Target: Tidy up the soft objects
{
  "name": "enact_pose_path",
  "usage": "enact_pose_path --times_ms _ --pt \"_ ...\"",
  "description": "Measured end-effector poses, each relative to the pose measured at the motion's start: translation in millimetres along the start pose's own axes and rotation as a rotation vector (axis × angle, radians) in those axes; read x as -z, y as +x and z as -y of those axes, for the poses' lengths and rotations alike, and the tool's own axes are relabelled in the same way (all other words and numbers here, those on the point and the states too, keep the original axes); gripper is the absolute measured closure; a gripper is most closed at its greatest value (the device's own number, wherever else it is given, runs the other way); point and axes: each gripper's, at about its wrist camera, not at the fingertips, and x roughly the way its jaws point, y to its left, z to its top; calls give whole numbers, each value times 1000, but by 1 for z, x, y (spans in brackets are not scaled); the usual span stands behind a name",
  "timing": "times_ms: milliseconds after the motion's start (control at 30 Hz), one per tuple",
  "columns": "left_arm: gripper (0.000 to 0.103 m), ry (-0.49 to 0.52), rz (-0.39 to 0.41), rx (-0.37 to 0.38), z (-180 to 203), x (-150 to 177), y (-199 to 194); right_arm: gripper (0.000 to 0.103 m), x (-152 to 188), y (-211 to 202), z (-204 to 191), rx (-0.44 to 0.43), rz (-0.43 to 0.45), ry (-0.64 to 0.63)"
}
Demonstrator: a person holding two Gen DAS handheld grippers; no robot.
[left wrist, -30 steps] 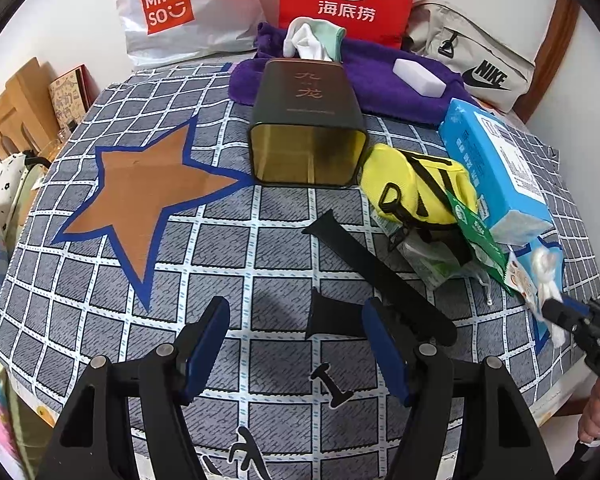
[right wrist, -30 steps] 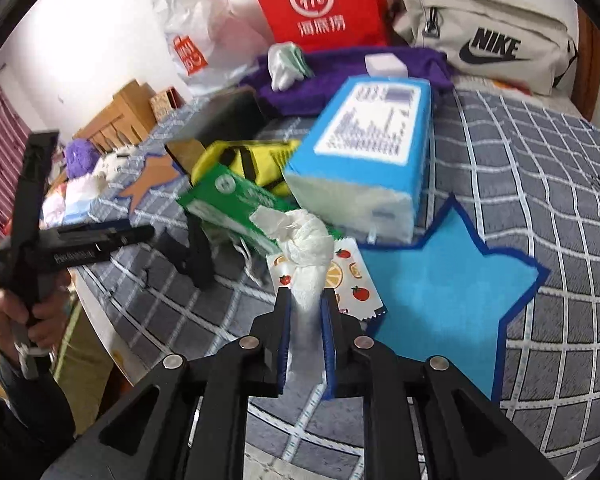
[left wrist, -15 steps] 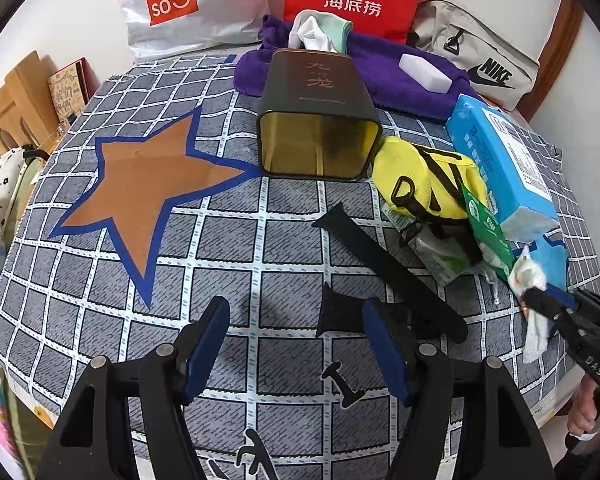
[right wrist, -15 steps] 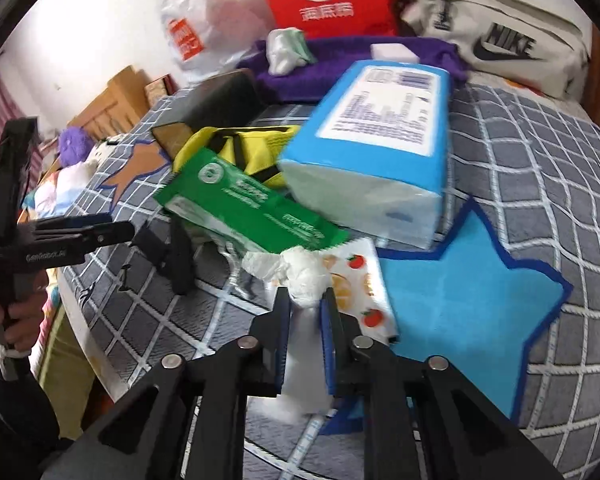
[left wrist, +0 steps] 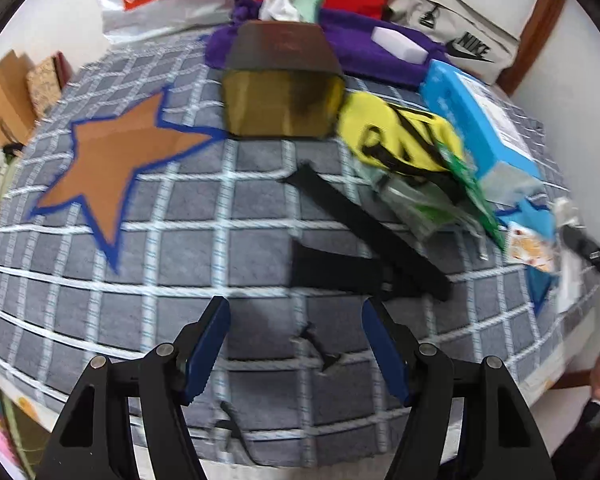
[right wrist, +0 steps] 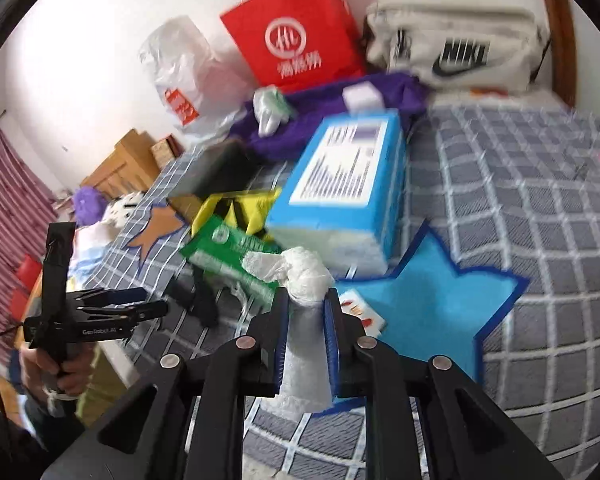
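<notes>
Right claw (right wrist: pixel 306 300) grips a crumpled white cloth (right wrist: pixel 300 270), lifted; next, carry it to the open dark box (left wrist: pixel 280 80) ahead. Left claw (left wrist: pixel 294 344) gapes empty.

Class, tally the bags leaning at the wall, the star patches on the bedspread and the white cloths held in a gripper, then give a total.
Bags: 3 (white plastic bag, red paper bag, beige waist bag)
Star patches: 2 (orange star, blue star)
Held white cloths: 1 (white cloth, in right gripper)
Total: 6

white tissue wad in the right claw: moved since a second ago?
Yes. The tissue wad, clamped in the right claw, has lifted off the fruit-print packet and now hangs above it, beside the blue star.
</notes>
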Motion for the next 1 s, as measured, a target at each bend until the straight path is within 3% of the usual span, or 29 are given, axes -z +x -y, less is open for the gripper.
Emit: enact_pose_path --times_ms 167,300,433,567,700,833,867,1000 --pt "37 28 5 11 15 0 5 85 23 29 -5 3 -172 -63" --pt "47 16 42 1 16 -5 8 84 37 34 -6 -171 -221 -14" --pt "55 10 75 -16 15 -12 11 84 35 38 -15 -227 -204 -15" --pt "75 -38 104 -2 2 -22 12 84 25 19 -19 -293 -135 -10" --pt "89 -48 122 -2 -6 -28 13 84 14 -7 -8 -257 -30 16" --pt "91 -57 108 -2 -10 -27 11 84 9 -29 9 -149 38 23" --pt "91 -52 100 -14 -10 -26 10 84 6 -31 14 -90 44 16" --pt "89 -33 47 -18 -5 -18 9 84 8 -27 31 8 6 26"
